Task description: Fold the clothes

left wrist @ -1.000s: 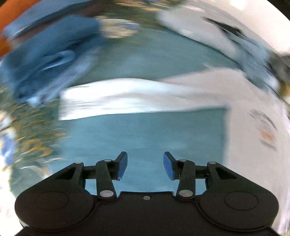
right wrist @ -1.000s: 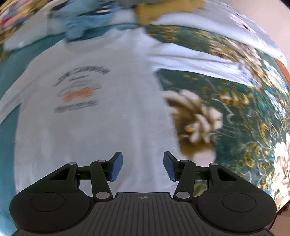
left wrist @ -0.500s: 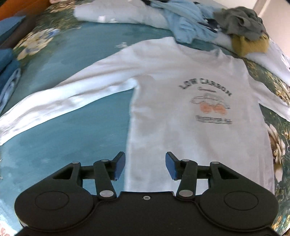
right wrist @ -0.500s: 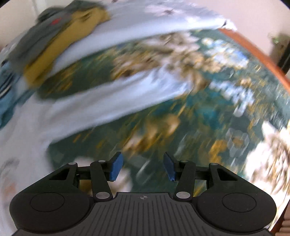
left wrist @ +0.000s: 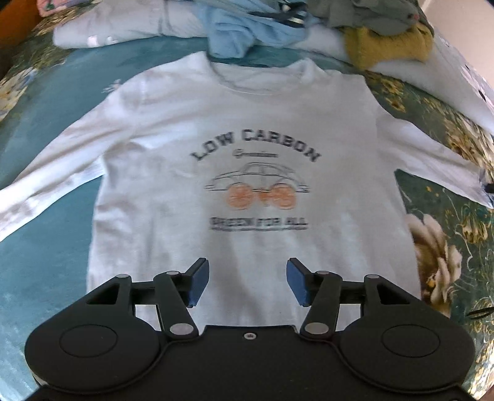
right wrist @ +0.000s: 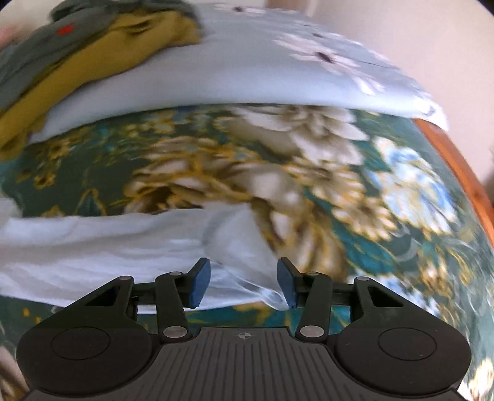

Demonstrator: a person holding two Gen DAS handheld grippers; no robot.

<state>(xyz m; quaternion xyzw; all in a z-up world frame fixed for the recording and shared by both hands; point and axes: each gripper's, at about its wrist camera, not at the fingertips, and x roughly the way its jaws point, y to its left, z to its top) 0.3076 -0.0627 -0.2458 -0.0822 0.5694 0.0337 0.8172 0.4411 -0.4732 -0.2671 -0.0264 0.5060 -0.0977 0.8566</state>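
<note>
A white long-sleeved shirt (left wrist: 247, 129) with a car print and dark lettering lies flat, front up, on the bed, both sleeves spread out. My left gripper (left wrist: 245, 282) hovers over the shirt's lower middle; its jaws are opening and nothing is between them. In the right wrist view the end of the shirt's right sleeve (right wrist: 129, 243) lies across the flowered cover. My right gripper (right wrist: 244, 285) hangs over the cuff, jaws apart; the cuff shows in the gap, the pads not pressing on it.
A heap of clothes lies beyond the collar: a light blue garment (left wrist: 247, 34), a mustard one (left wrist: 389, 46) and a grey-green one (left wrist: 364, 12). A pale blue flowered pillow (right wrist: 247, 71) lies behind. The bed's wooden edge (right wrist: 457, 172) runs along the right.
The left gripper swept right from the left sleeve to the shirt's middle and its jaws widened. The right gripper moved right off the shirt's body to the right sleeve's cuff.
</note>
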